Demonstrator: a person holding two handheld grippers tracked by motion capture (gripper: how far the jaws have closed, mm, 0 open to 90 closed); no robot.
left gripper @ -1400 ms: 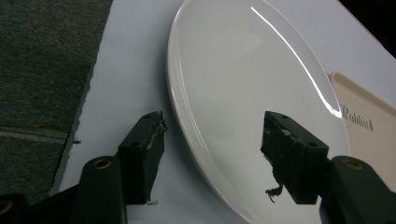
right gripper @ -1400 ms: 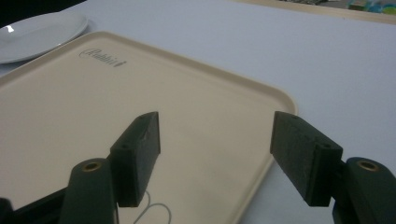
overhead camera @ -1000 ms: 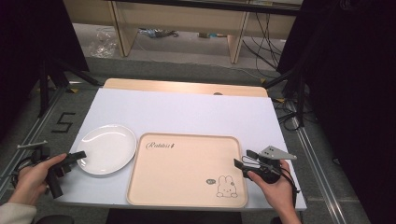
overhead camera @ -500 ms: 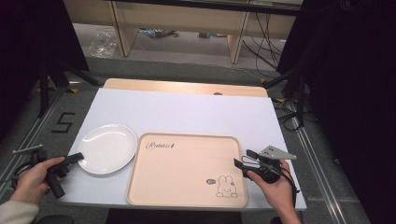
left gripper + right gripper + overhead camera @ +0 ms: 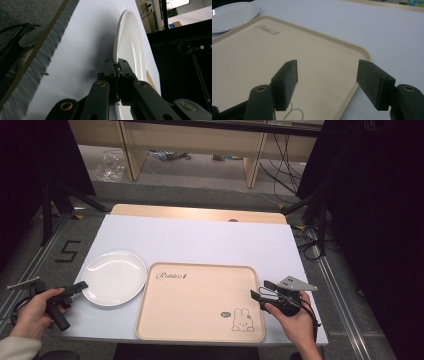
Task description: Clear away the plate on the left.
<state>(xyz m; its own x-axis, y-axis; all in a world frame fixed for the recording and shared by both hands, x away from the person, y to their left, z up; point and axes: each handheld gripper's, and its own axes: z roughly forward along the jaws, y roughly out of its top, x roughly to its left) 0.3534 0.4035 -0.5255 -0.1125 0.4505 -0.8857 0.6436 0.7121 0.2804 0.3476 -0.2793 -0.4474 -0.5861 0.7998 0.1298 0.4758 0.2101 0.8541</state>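
As seen from the high view, the white plate (image 5: 114, 278) lies on the table left of the beige tray (image 5: 200, 302), w/ the left gripper (image 5: 80, 286) at its near-left rim. By the left gripper view, the jaws have just been closing & are clamped on the rim. By the right gripper view, the right gripper (image 5: 327, 82) is held wide open over the tray's corner, nothing gripped. Plate is judged stiff, glossy, slippery & breakable; rim grip is best kept deep

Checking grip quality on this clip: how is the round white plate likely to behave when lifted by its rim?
The round white plate looks rigid, so it probably won't flex. Its glossy surface suggests it could slip, since the left claw is shut on just a thin bit of rim. Held at one edge, it may droop or pivot towards the white table. If ceramic, it could chip when dropped.
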